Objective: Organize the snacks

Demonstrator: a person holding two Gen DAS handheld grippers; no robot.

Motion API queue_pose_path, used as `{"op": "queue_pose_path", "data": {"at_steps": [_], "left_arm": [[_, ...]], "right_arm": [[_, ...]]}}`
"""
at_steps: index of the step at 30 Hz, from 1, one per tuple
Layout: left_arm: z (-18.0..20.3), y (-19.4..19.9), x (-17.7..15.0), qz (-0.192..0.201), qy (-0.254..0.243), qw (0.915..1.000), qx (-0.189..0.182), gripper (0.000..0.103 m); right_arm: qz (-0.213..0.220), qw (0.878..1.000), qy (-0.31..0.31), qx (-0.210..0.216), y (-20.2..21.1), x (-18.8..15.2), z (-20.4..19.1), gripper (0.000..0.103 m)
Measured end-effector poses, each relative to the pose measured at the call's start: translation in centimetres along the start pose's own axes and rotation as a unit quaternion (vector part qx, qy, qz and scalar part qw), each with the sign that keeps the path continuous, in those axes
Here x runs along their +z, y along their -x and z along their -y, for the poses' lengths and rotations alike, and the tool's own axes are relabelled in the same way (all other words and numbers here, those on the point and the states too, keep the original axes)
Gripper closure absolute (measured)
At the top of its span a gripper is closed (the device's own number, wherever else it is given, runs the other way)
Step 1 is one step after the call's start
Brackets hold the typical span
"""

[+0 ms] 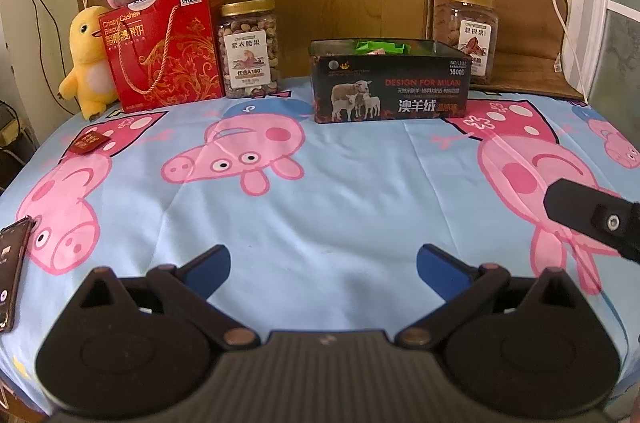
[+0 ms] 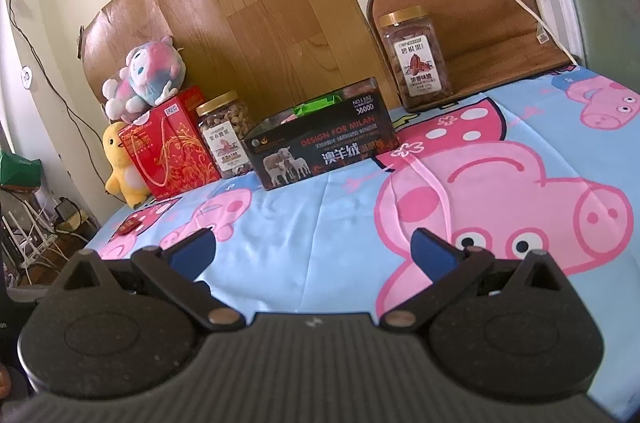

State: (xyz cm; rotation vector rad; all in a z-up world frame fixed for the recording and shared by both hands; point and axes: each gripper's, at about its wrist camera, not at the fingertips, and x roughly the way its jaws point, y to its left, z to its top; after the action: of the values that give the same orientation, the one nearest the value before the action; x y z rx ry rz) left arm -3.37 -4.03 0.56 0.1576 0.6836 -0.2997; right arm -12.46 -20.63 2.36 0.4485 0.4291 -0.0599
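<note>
Both your hand-held grippers hang released over the counter.
Left hand-held gripper [image 1: 323,265] and right hand-held gripper [image 2: 314,250] grasp nothing; box [image 1: 390,91] stands between two jars, a packet [image 1: 89,142] far left.

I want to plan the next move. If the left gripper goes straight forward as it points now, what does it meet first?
Probably the black box. The left gripper is open, with only bare cartoon-print cloth ahead until the box, though depth is uncertain.
</note>
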Motion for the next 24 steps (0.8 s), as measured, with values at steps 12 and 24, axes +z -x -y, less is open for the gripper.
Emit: {"op": "queue_pose_path", "data": {"at_steps": [12,24], "left_arm": [[0.5,-1.2,0.1,-0.016,-0.003,0.9999,0.001,0.000],[2.8,-2.3,1.9,-0.021,-0.025,0.9995,-0.001,0.000]], "right_arm": [[0.004,1.000,0.002,-0.002,-0.4,-0.3,0.6,0.000],[0.010,1.000,-0.002,-0.005,-0.4,0.3,1.9,0.000]]}}
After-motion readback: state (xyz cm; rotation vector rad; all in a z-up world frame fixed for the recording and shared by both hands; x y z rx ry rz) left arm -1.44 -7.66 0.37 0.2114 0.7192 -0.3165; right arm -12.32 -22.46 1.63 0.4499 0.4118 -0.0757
